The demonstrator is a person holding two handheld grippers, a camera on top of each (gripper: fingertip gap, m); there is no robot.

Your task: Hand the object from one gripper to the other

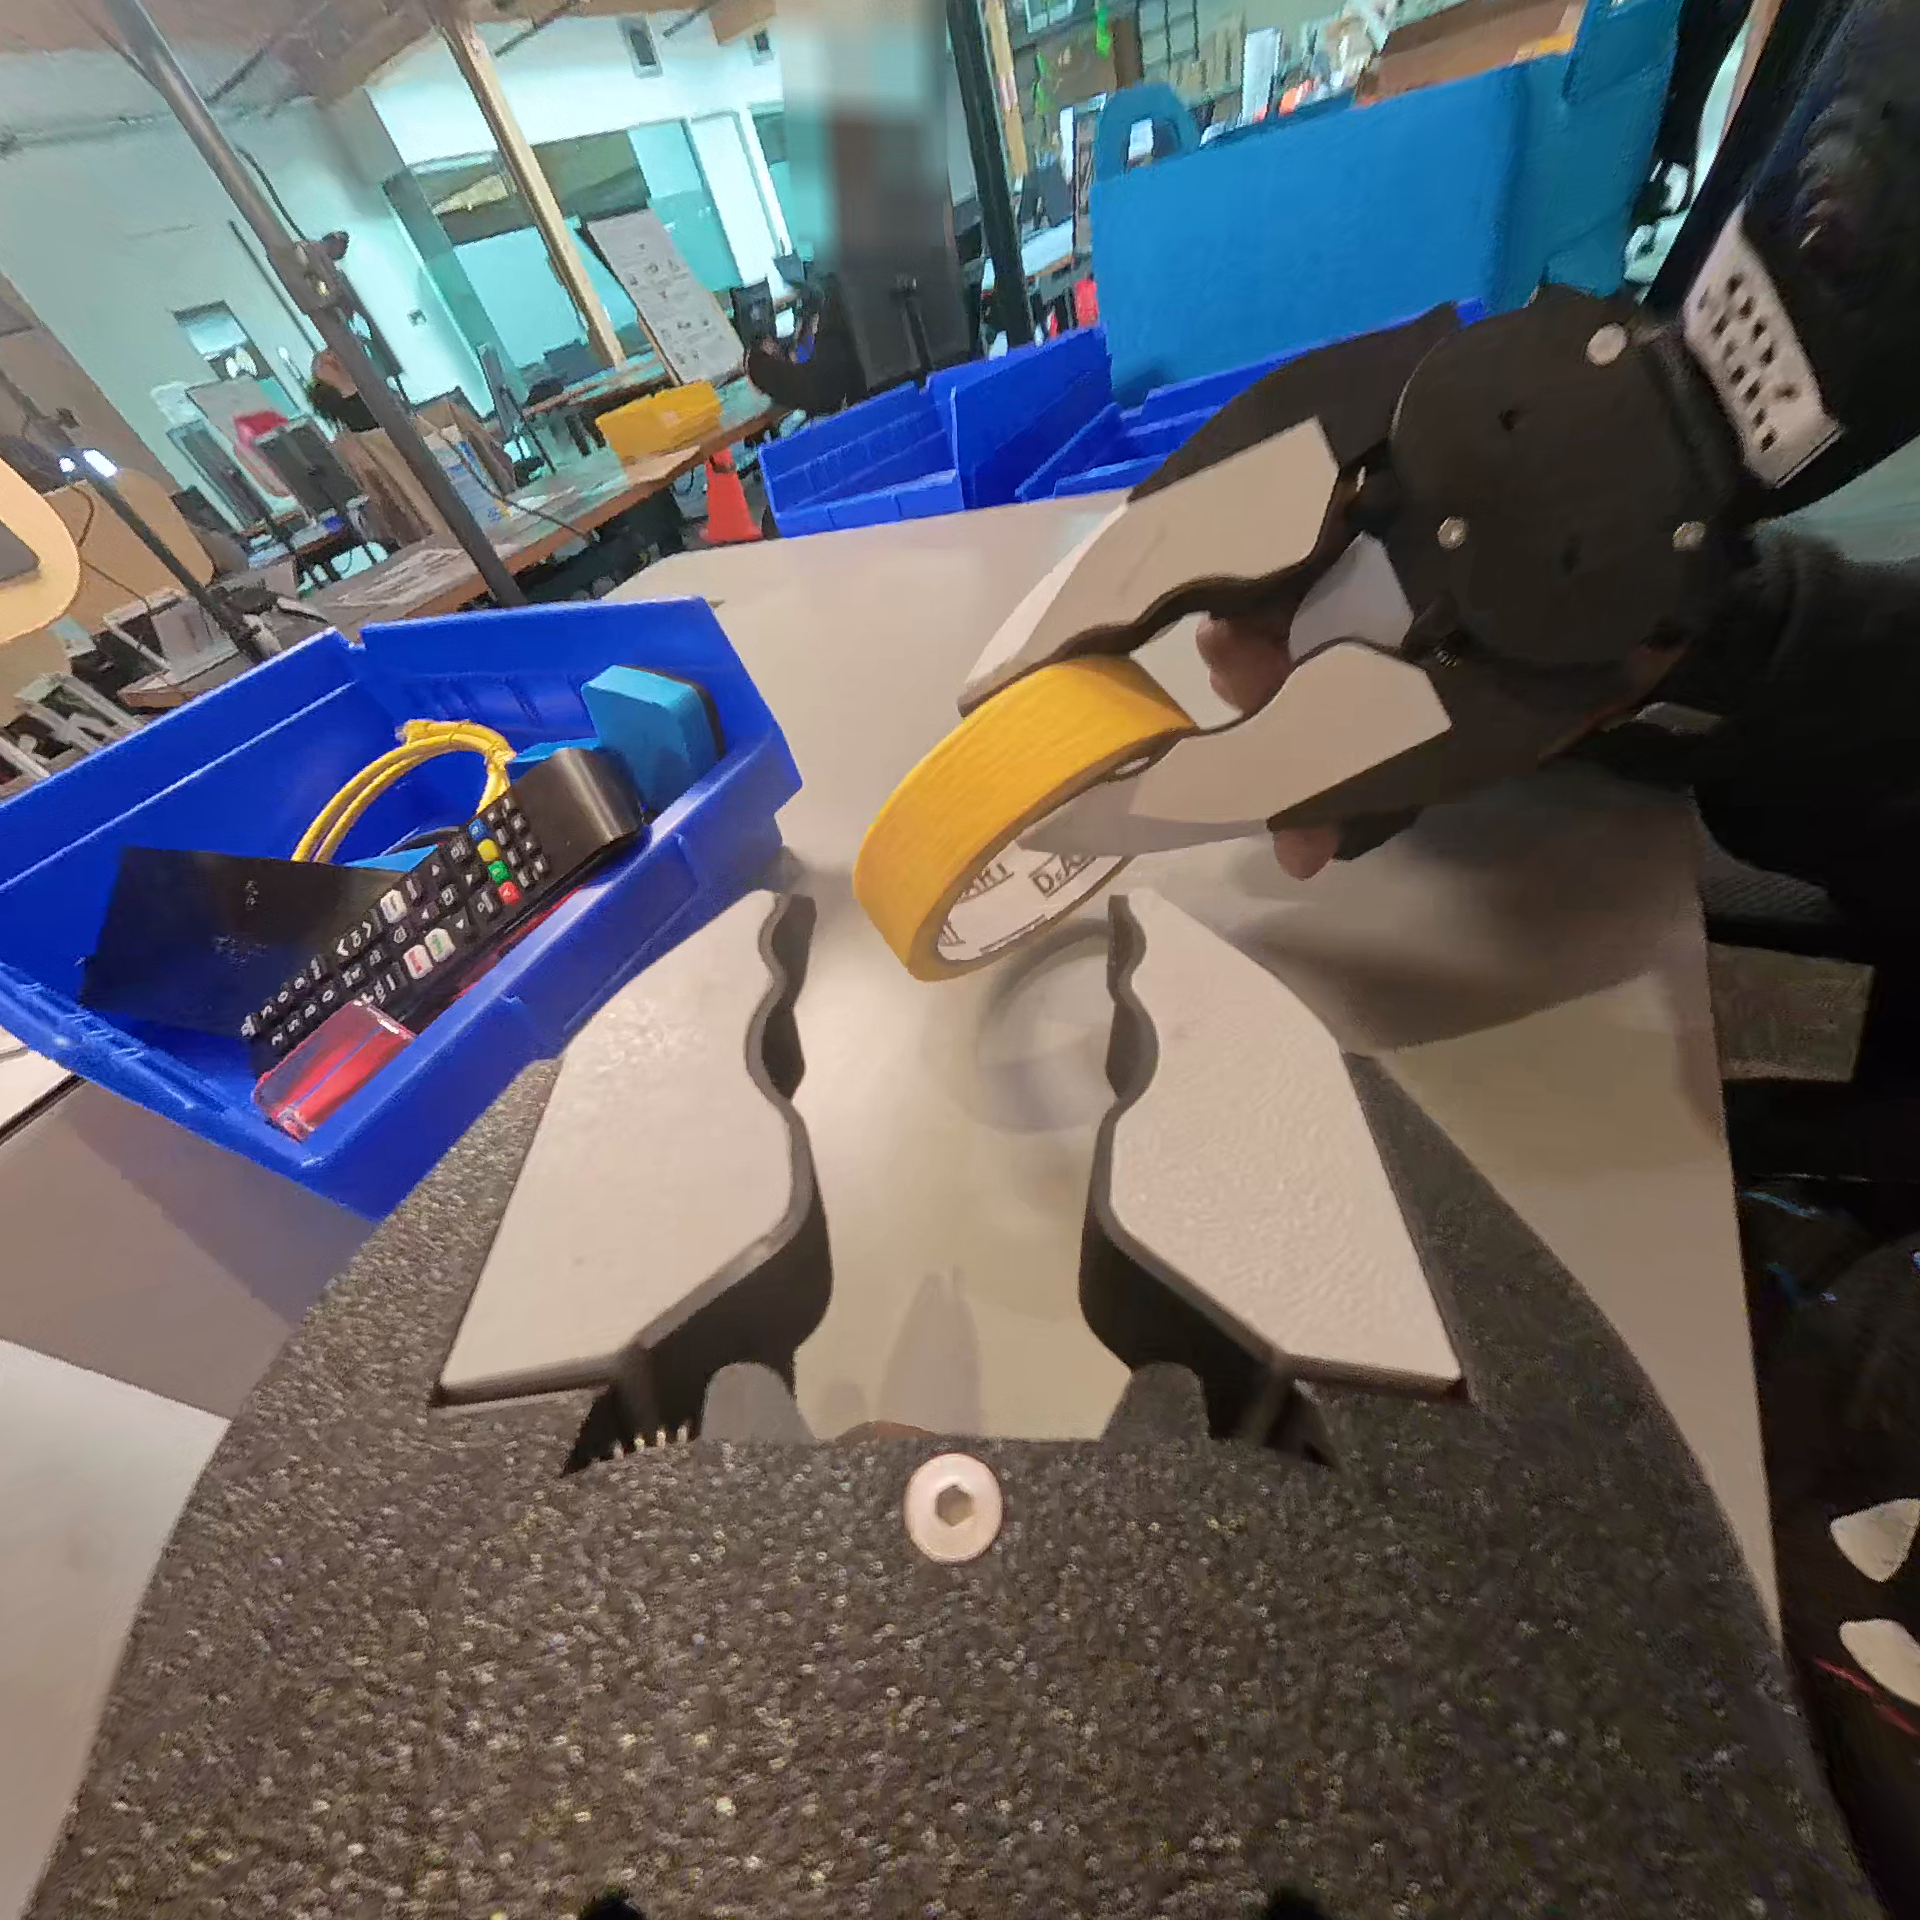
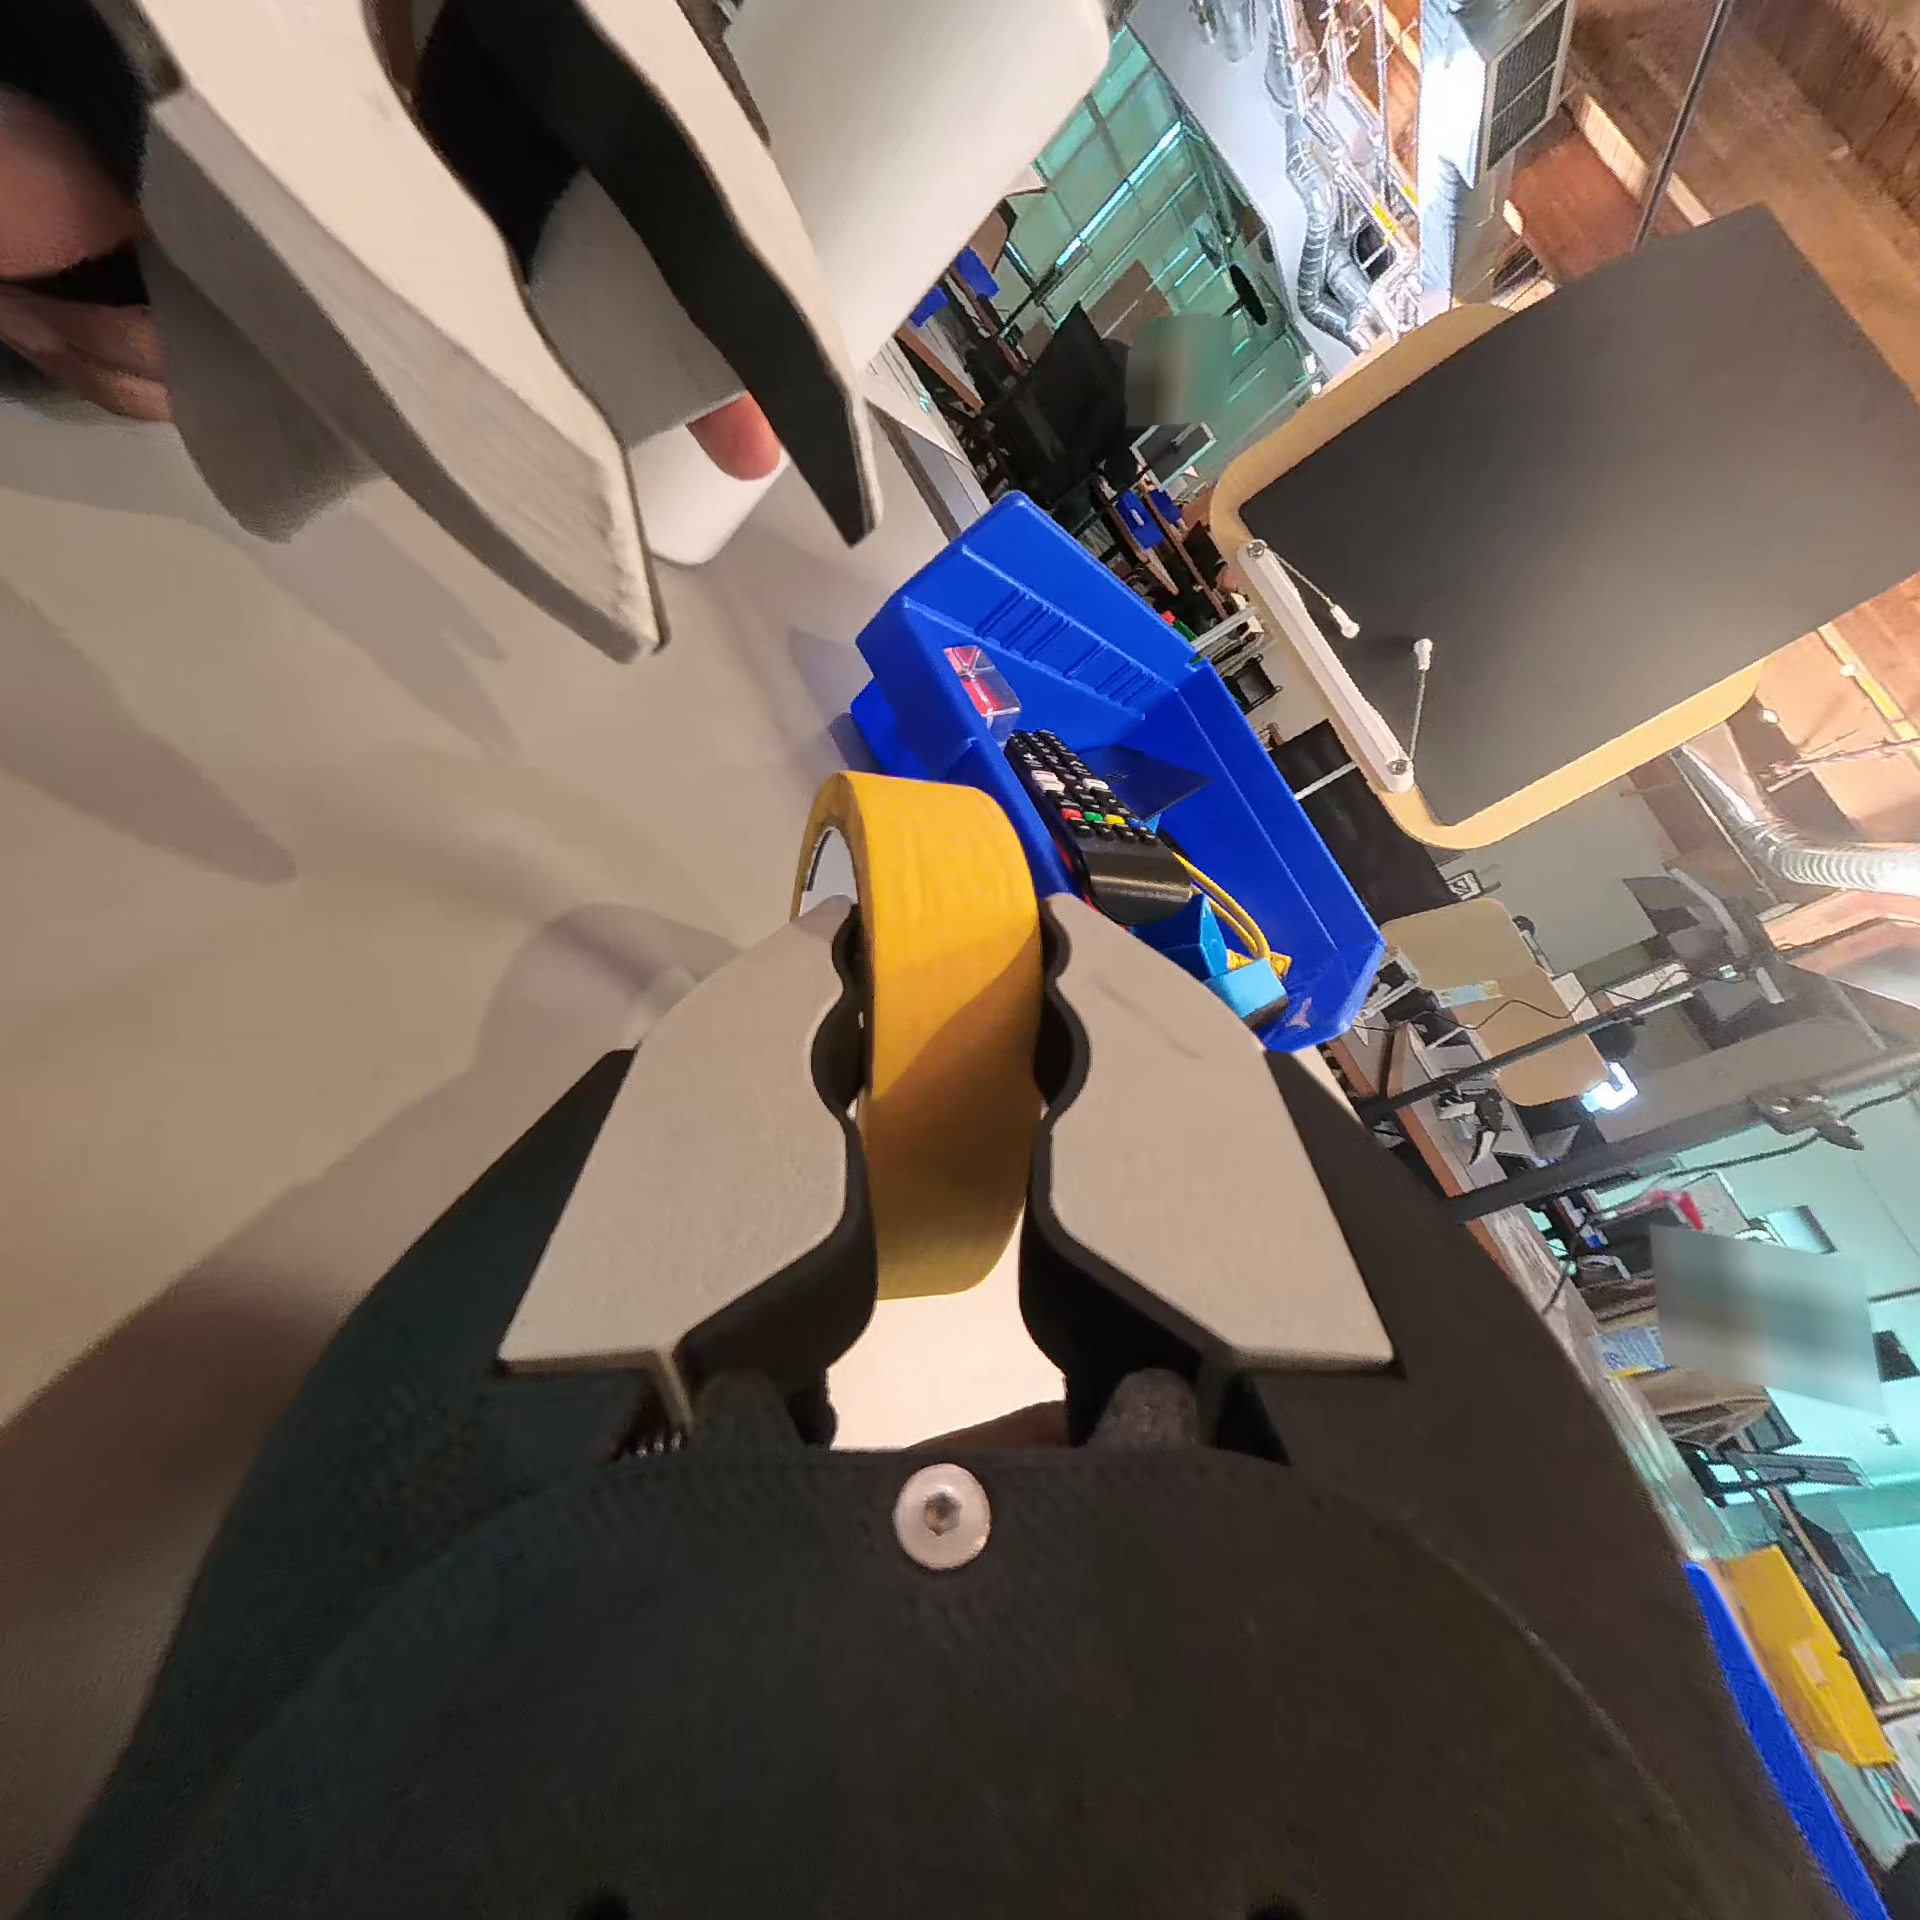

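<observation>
Grey table (image 1: 894, 623): one tape roll (image 1: 987, 810), two claws.

Printed dark lettering runs round the white inner core of the yellow tape roll (image 1: 987, 821), partly hidden by the right claw (image 1: 1049, 748) that grips the roll. The remote control (image 1: 416, 925) in the blue bin (image 1: 623, 997) carries small white markings on its black keys, too small to make out. A white poster board (image 1: 665, 291) far back in the room bears rows of print and small figures, too small to make out. In the right wrist view no writing is legible.
</observation>
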